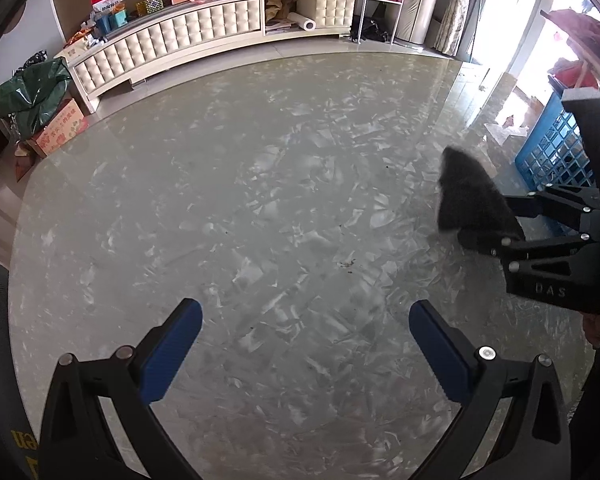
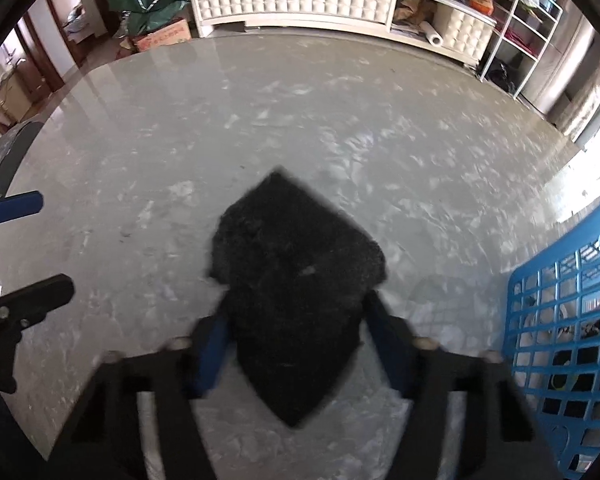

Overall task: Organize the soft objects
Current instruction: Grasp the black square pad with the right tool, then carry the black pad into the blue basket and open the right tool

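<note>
A black fuzzy cloth (image 2: 296, 280) lies on the round marbled table (image 2: 340, 128), folded to a pointed shape. My right gripper (image 2: 296, 312) reaches down over it with a finger on each side, and the pads (image 2: 214, 340) press on its edges. In the left wrist view the same cloth (image 1: 468, 192) sits at the tips of the right gripper (image 1: 488, 220), at the table's right side. My left gripper (image 1: 305, 308) hovers open above bare tabletop (image 1: 260, 160), with nothing between its blue pads (image 1: 172, 352). It also shows at the left edge of the right wrist view as the left gripper (image 2: 28, 252).
A blue plastic lattice basket (image 2: 560, 320) stands just right of the cloth, holding some items, and also appears as the basket (image 1: 552, 152). Beyond the table, a cream tufted cabinet (image 1: 168, 44) lines the wall, with a green bag (image 1: 32, 88) and a cardboard box (image 1: 60, 128) on the floor.
</note>
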Tool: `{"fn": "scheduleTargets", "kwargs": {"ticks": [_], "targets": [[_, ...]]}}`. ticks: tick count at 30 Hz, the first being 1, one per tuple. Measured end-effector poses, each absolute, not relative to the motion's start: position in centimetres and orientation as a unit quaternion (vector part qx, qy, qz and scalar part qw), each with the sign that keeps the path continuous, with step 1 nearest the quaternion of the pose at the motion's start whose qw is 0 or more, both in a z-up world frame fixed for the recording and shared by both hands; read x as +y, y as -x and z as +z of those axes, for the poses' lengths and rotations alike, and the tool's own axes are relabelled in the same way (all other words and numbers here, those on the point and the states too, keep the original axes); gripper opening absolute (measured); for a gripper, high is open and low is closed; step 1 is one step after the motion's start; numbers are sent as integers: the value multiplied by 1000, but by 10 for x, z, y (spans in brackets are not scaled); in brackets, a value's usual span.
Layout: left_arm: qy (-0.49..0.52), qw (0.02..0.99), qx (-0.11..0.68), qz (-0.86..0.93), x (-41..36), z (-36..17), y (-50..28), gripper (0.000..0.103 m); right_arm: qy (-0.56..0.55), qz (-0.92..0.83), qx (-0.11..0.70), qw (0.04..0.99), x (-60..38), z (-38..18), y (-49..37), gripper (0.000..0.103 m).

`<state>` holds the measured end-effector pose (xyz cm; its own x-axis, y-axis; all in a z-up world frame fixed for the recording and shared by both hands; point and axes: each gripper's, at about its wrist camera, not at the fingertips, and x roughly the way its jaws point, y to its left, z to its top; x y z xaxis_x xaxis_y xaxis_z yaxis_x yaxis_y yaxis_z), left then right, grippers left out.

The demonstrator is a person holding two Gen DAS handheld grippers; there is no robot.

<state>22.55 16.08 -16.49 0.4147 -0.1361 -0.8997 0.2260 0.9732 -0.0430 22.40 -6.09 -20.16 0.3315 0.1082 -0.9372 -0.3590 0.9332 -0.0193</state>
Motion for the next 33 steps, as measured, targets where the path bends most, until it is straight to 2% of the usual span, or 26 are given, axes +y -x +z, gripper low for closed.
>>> {"fn": "scheduleTargets", "kwargs": {"ticks": [1, 3, 6, 15, 25, 33], "targets": [[-42, 841, 529, -108, 161, -165, -225, 103, 113, 148, 557, 809, -59, -201, -224, 38], [-40, 842, 528, -107, 162, -164, -224, 103, 114, 153, 554, 810, -57, -199, -222, 24], [-36, 844, 525, -105, 166, -161, -224, 103, 108, 152, 551, 813, -54, -200, -224, 20], [-41, 855, 507, -98, 157, -126, -203, 103, 86, 173, 557, 808, -65, -175, -202, 20], [-40, 878, 466, -101, 136, -63, -155, 103, 82, 200, 515, 830, -78, -103, -152, 20], [-46, 895, 431, -102, 115, -21, -112, 103, 81, 210, 479, 849, -96, -67, -111, 20]]}}
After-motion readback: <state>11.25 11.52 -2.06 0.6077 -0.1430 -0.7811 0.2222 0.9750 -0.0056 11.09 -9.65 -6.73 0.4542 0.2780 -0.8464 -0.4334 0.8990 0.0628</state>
